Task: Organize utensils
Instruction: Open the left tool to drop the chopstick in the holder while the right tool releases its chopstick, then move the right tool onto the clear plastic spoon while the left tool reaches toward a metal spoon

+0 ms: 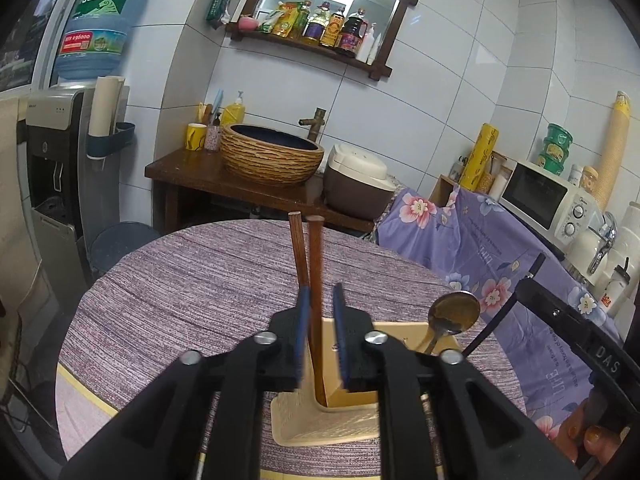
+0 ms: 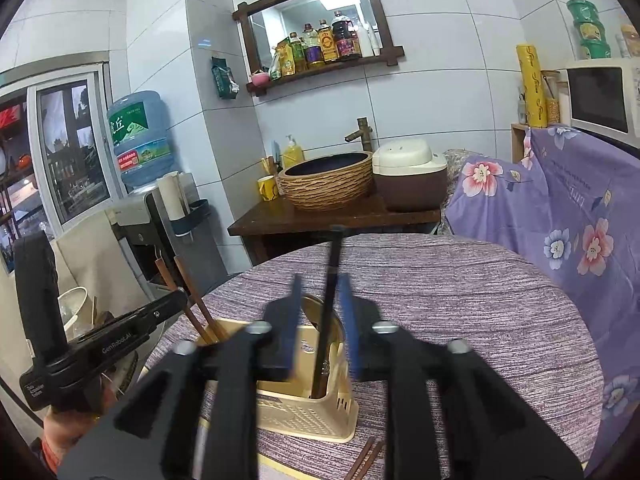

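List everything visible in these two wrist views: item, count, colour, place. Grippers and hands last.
Chopsticks: two, brown, standing in the holder between the left gripper's fingers.
Spoon: one, metal, bowl up in the holder.
Black-handled utensil: one, standing in the holder between the right gripper's fingers.
Holder: one, beige plastic, on the table.
Loose chopsticks: brown, count unclear, on the table near the holder.
Table: one, round, purple striped cloth.
Basin: one, woven-look, on the wooden counter.
Rice cooker: one, cream and brown.
Microwave: one, white.
Water bottle: one, blue, on dispenser.
Left gripper: black, blue pads, open.
Right gripper: black, blue pads, open.
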`<state>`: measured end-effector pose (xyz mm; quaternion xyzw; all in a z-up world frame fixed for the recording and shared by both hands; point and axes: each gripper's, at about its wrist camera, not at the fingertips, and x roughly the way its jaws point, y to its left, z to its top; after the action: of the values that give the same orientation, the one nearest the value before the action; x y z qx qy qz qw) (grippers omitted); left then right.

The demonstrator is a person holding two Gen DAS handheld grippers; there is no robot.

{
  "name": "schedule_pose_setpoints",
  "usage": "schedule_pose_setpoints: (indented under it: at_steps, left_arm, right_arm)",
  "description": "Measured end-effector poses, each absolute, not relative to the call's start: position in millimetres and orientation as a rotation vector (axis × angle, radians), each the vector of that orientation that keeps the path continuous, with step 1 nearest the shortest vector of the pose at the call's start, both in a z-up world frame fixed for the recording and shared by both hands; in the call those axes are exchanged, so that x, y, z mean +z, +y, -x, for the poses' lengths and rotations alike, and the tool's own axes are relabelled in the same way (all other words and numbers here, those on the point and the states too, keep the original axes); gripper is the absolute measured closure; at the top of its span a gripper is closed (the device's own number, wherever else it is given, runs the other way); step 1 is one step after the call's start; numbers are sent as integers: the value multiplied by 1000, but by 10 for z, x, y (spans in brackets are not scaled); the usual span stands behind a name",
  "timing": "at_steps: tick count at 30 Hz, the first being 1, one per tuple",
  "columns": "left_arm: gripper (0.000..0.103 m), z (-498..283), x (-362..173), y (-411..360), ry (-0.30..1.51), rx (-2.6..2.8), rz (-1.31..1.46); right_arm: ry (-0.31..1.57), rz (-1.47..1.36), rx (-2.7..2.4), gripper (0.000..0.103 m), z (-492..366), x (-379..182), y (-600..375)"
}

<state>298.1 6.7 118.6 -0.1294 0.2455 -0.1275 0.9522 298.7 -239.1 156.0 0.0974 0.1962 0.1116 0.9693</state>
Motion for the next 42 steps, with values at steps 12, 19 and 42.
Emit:
schedule_pose_setpoints:
  at_steps: [12, 19, 42]
  left_arm:
    - [39, -2445, 957, 260, 531, -237, 207]
    - [39, -2196, 485, 325, 644, -204, 170]
    - [39, -1866, 0, 384, 739, -183, 227]
  right_arm:
    - [439, -71, 148, 37, -2472, 1251, -2442]
    - [591, -47, 89, 37, -2222, 694, -2547]
    - [893, -94, 116, 87, -1885, -372, -2200]
